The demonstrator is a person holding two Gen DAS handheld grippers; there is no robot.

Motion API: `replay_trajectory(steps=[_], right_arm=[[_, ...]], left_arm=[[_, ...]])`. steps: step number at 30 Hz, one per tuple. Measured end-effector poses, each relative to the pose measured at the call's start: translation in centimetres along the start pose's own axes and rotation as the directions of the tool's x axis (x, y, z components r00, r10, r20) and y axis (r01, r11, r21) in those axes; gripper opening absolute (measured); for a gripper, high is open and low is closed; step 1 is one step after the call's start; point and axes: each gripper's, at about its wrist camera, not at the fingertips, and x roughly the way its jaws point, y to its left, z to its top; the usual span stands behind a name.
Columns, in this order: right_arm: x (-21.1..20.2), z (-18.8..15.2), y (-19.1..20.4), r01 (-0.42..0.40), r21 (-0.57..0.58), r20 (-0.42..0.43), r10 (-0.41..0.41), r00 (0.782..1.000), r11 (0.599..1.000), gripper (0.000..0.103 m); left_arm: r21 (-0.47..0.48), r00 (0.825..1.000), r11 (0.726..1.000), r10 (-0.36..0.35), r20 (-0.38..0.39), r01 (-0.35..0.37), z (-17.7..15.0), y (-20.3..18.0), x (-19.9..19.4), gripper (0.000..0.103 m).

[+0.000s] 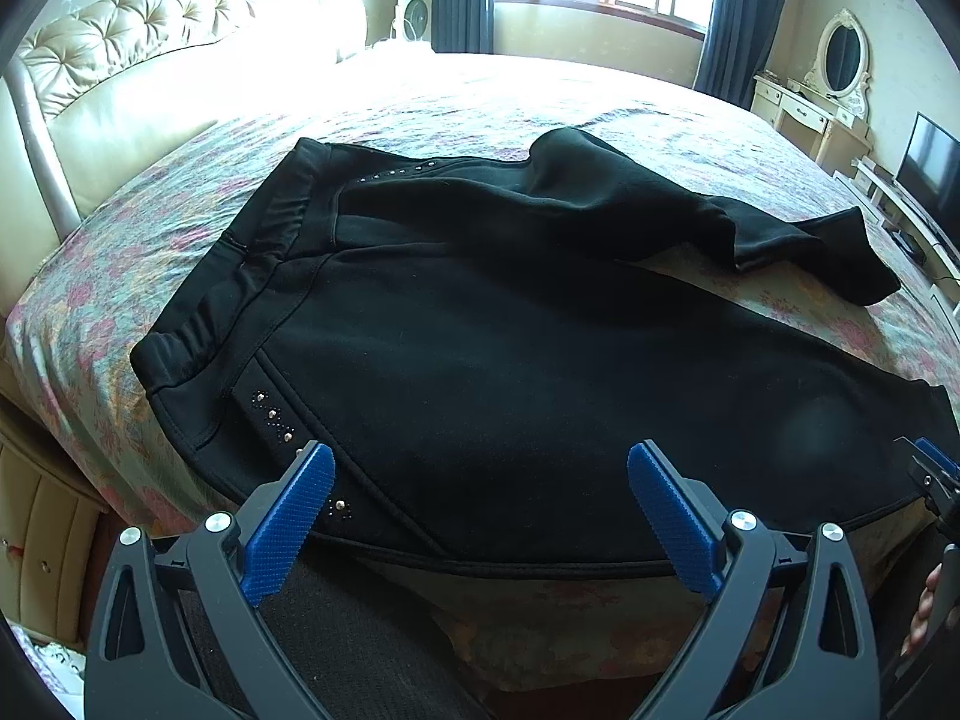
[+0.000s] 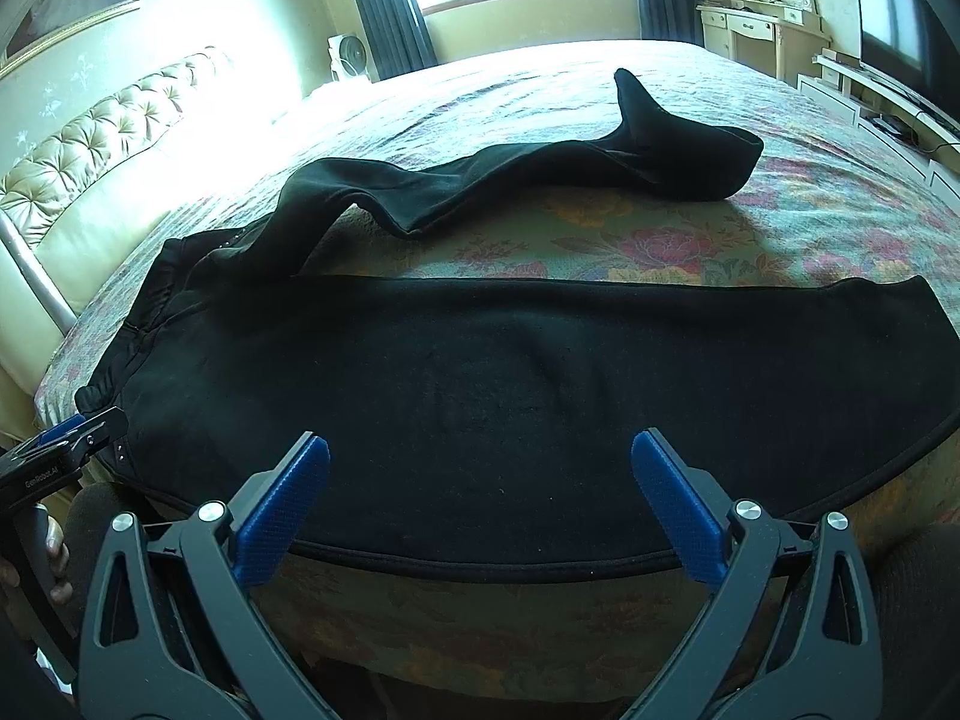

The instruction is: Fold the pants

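Left wrist view shows my left gripper (image 1: 480, 516) spread empty over the pants (image 1: 510, 360) at the bed's (image 1: 90, 276) near edge. My right gripper (image 2: 480, 516) gapes empty too — I should pinch the near hem cleanly, both layers.

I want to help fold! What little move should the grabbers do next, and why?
Probably lower both open grippers, left and right, onto the near edge of the black pants and pinch it. The near leg lies flat, the far leg is rumpled, and nothing is gripped yet.

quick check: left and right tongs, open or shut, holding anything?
Left tongs: open, holding nothing, above the near edge of the black pants.
Right tongs: open, holding nothing.
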Motion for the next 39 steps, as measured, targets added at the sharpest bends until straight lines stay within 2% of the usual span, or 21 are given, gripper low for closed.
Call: replay_trajectory(steps=[9, 39], right_arm=[[0.8, 0.2, 0.9, 0.013, -0.031, -0.021, -0.014, 1.000, 0.999, 0.101], [1.7, -0.1, 0.3, 0.016, -0.017, -0.061, -0.017, 0.998, 1.000, 0.101]], left_arm=[[0.027, 1.000, 0.999, -0.027, 0.001, 0.027, -0.2, -0.8, -0.2, 0.098], [0.050, 0.999, 0.998, -0.042, -0.022, 0.043, -0.4, -1.4, 0.1, 0.098]])
